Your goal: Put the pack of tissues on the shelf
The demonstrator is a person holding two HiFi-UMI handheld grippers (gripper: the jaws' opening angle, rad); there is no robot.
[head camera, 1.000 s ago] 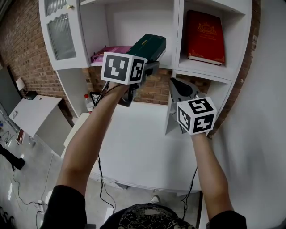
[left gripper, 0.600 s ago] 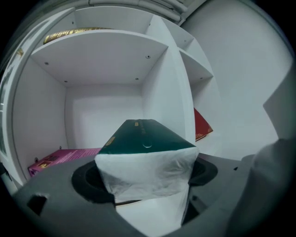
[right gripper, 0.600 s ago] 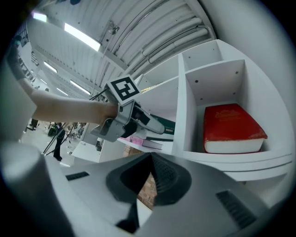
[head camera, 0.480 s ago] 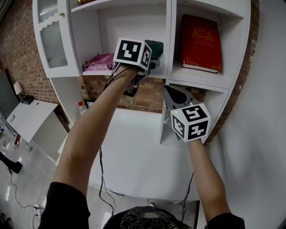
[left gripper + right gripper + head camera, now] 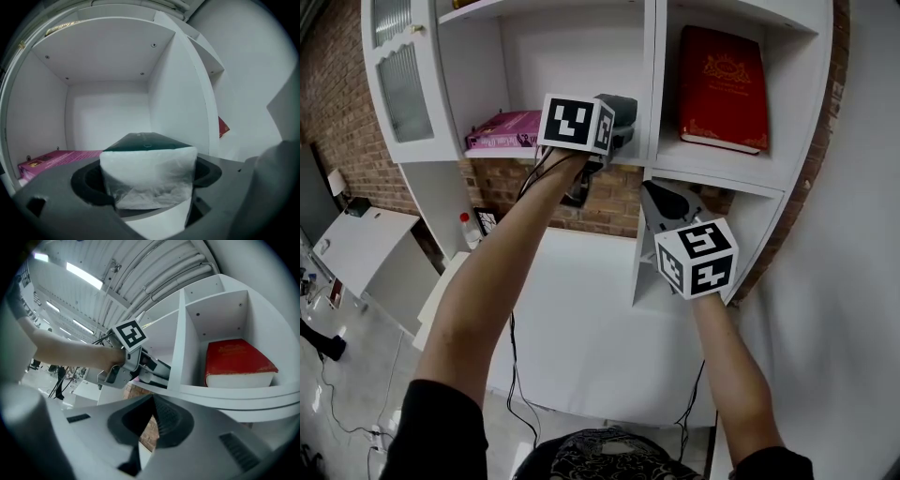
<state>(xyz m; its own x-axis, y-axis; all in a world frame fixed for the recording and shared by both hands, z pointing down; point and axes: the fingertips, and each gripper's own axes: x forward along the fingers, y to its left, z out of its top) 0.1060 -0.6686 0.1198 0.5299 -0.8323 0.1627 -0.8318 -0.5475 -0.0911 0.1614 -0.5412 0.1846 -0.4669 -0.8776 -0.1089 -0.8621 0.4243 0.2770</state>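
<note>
The pack of tissues, white plastic with a dark green top, is inside the middle shelf compartment, close over its board. It sits between the jaws of my left gripper, which are opening around it. In the head view only the pack's dark end shows past the marker cube. My right gripper hangs lower, in front of the brick strip under the shelf. Its jaws are shut with nothing between them.
A pink box lies at the left of the same compartment. A red book leans in the compartment to the right, past a white divider. Below is a white table, with a glass cabinet door at the left.
My left gripper has carried the pack up and forward into the shelf compartment. The right gripper has risen a little.
</note>
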